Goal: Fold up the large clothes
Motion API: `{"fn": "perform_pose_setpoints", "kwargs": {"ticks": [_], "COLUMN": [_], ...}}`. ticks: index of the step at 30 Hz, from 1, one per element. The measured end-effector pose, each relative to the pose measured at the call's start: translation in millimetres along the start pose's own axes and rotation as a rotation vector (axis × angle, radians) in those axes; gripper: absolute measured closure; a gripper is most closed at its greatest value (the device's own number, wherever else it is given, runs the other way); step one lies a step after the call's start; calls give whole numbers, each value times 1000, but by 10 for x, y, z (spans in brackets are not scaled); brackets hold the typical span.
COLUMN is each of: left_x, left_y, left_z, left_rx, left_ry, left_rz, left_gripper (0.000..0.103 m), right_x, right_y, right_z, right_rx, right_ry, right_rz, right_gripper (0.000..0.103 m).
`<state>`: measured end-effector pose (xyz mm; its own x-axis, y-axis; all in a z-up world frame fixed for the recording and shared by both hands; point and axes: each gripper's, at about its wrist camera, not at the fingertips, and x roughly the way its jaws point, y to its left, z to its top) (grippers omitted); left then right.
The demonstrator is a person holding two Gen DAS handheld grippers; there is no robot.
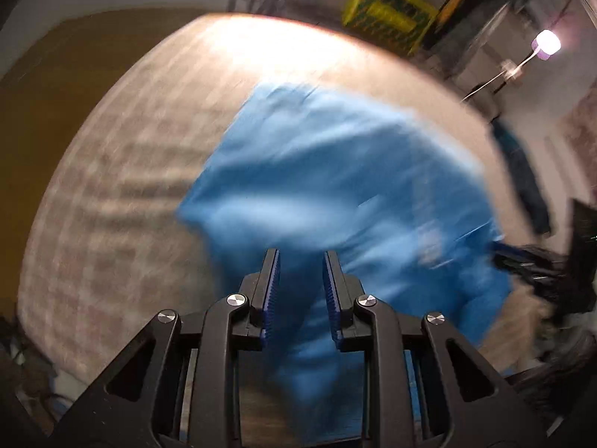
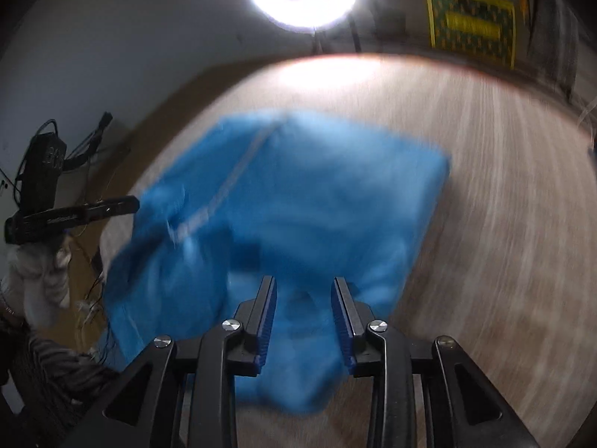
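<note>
Most of the desk (image 2: 503, 205) lay bare around one big blue garment (image 2: 298, 201), which sprawled rumpled across its middle with a pale zip line running up its left part and one corner spilling toward the near left edge. That overhang was my first worry: a careless drag could have pulled the cloth off the desk. Both views were smeared, so a pinch judged from them might have landed on the wrong layer and carried a crooked fold. My left gripper (image 1: 301, 257) hung over a bunched strip of the garment, jaws somewhat apart; whether the pads pressed the cloth, I could not tell. My right gripper (image 2: 304, 283) had a tongue of fabric between its parted jaws, grip equally unclear. If either hold was loose, the cloth could have slipped out mid-lift.
</note>
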<state>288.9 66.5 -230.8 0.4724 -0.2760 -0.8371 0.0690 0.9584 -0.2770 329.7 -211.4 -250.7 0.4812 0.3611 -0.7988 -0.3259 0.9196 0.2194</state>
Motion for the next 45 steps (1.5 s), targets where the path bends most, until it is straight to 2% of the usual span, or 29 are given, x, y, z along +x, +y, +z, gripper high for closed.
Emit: {"fn": "perform_pose_setpoints", "kwargs": {"ticks": [2,5,7,9,11,12,13,14,15,17,20,23,24,28,30,32,33,34,36,41,45], "left_x": [133,51,-164,-339,-479,-509,-543,-542,-500,-355,-60,209,254,321,329,396,436,434,387,158,-51], "left_y": [204,437,564,685,772,794,832,846,894,974,1038,1080,1079,1086,1077,992,921,852,727,600,336], "left_z": [-141,-231,-207,-144,-70,-47,1,14,56,96,81,74,73,157,158,159,144,144,136,-72,-382], "left_rx": [-36,-113,-152,-212,-259,-271,-295,-309,-333,-388,-466,-500,-501,-513,-517,-484,-462,-429,-371,-396,-344], "left_ry": [60,74,20,-32,-79,-93,-113,-119,-121,-88,-12,50,58,42,32,68,84,71,53,46,65], "left_rz": [40,20,24,-3,-24,-34,-58,-69,-90,-187,-276,-304,-311,-354,-352,-348,-339,-311,-276,-307,-305], "left_gripper": [80,80,80,80,80,76,61,42,36,33,33,33,34,34,40,90,91,93,96,100,100], "right_x": [28,-25,-122,-256,-428,-492,-525,-574,-576,-500,-310,-134,-131,-70,-31,-7,16,6,17,-269,-563], "right_y": [-37,-10,-23,-90,-177,-214,-227,-280,-308,-405,-463,-437,-423,-434,-411,-389,-387,-356,-397,-480,-577], "right_z": [-163,-338,-385,-395,-419,-429,-441,-463,-495,-588,-697,-781,-775,-785,-785,-729,-711,-727,-714,-574,-458], "right_rx": [3,-32,-24,28,107,145,172,226,265,368,455,478,477,547,570,550,544,546,557,444,316], "right_ry": [30,48,47,32,-14,-35,-49,-76,-88,-86,-60,-41,-67,-108,-124,-124,-118,-106,-102,-97,-83], "right_rz": [-27,-62,-54,-18,28,36,41,63,81,133,198,239,241,280,302,277,270,275,297,250,175], "right_gripper": [72,72,72,71,65,53,40,35,31,31,34,39,39,40,44,63,76,84,95,100,101]}}
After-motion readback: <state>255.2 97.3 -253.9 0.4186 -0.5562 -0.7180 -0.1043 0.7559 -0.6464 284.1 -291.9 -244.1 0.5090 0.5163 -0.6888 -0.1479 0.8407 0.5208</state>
